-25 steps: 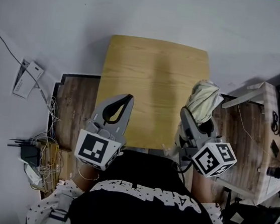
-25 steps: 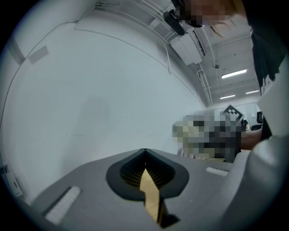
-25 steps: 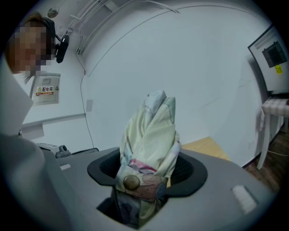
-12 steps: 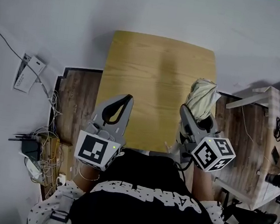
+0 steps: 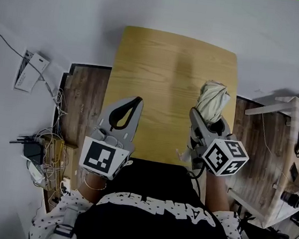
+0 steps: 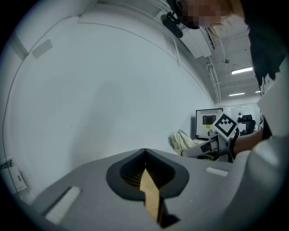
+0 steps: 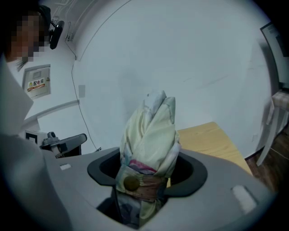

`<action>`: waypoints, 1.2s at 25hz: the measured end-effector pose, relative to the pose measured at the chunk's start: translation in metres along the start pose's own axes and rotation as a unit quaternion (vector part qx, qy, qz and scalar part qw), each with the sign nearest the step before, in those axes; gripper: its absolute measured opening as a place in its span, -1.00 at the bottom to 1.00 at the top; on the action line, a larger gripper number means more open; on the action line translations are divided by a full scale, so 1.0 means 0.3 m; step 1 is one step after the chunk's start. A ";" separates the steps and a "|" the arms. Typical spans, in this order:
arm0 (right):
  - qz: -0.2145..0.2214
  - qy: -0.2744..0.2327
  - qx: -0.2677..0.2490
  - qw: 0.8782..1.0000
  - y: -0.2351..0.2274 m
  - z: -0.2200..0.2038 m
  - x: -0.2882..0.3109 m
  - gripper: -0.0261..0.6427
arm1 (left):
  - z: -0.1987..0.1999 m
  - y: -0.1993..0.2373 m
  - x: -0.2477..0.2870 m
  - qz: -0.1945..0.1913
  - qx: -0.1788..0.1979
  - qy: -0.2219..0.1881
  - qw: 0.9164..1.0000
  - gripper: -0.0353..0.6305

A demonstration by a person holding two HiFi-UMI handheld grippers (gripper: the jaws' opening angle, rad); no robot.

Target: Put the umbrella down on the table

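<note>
Umbrella (image 5: 212, 99), folded into a pale bundle with its strap snapped round the waist, is clamped between the jaws of the right gripper (image 5: 209, 119). Its free end points away from the person and over the table (image 5: 167, 64). From above it hangs over the table's near right part, close to the right edge. In the right gripper view the wooden top shows beyond and below the cloth, so I judge it to be held clear of the surface and not resting on it. The jaws stand fairly wide because the bundle fills them, and both sides press into the fabric just at the strap.

The left gripper (image 5: 137, 103) is at the table's near left edge. Its tips are drawn together with nothing between them, and it has no part in the hold.

So the carry to the table looks done, but the putting down does not. What I judge is left is to lower the bundle until it lies along the wood, let the jaws go slack, and draw the gripper back toward the near edge. The top is bare, so any spot in the middle would serve. A tangle of cables (image 5: 47, 158) lies on the floor left of the table, well out of the way.
</note>
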State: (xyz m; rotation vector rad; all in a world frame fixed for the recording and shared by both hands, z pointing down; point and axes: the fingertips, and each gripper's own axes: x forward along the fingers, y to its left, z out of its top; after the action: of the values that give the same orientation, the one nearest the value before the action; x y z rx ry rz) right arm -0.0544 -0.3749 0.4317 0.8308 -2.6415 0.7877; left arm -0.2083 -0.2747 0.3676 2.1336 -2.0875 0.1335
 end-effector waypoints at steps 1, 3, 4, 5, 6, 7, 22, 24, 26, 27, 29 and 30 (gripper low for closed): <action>0.000 0.004 0.001 1.000 -0.006 -0.008 0.011 -0.04 | -0.002 0.005 0.002 0.003 0.000 0.002 1.000 -0.89; 0.000 0.017 0.001 1.000 -0.018 -0.030 0.036 -0.04 | -0.008 0.016 0.005 0.008 -0.002 0.006 1.000 -0.89; -0.001 0.025 0.000 1.000 -0.026 -0.042 0.050 -0.04 | -0.012 0.022 0.009 0.011 -0.004 0.009 1.000 -0.89; -0.003 0.034 0.000 0.999 -0.035 -0.056 0.064 -0.04 | -0.017 0.025 0.012 0.012 -0.005 0.011 1.000 -0.89; -0.006 0.043 0.001 0.999 -0.046 -0.071 0.078 -0.04 | -0.023 0.028 0.016 0.012 -0.005 0.013 1.000 -0.89; -0.010 0.052 0.002 0.999 -0.057 -0.086 0.091 -0.04 | -0.029 0.033 0.018 0.012 -0.005 0.014 1.000 -0.89; -0.030 0.132 0.000 0.991 -0.155 -0.235 0.249 -0.04 | -0.119 0.088 0.023 0.034 -0.014 0.064 0.997 -0.89; -0.037 0.147 -0.008 0.988 -0.170 -0.266 0.271 -0.04 | -0.130 0.104 0.015 0.043 -0.017 0.063 0.997 -0.89; -0.043 0.160 -0.009 0.986 -0.185 -0.292 0.285 -0.04 | -0.135 0.113 0.009 0.052 -0.019 0.069 0.996 -0.89; -0.043 0.164 -0.006 0.985 -0.192 -0.302 0.290 -0.04 | -0.137 0.115 0.007 0.055 -0.019 0.073 0.996 -0.89; -0.043 0.171 -0.003 0.984 -0.199 -0.317 0.299 -0.04 | -0.141 0.116 0.002 0.058 -0.020 0.072 0.996 -0.89; -0.043 0.175 -0.004 0.984 -0.201 -0.323 0.305 -0.04 | -0.144 0.119 -0.001 0.061 -0.022 0.070 0.995 -0.89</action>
State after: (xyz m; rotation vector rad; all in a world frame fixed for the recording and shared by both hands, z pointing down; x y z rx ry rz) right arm -0.0839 -0.4026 0.5722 0.7230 -2.2840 0.8175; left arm -0.2422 -0.2677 0.4116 1.9129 -2.1190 0.2420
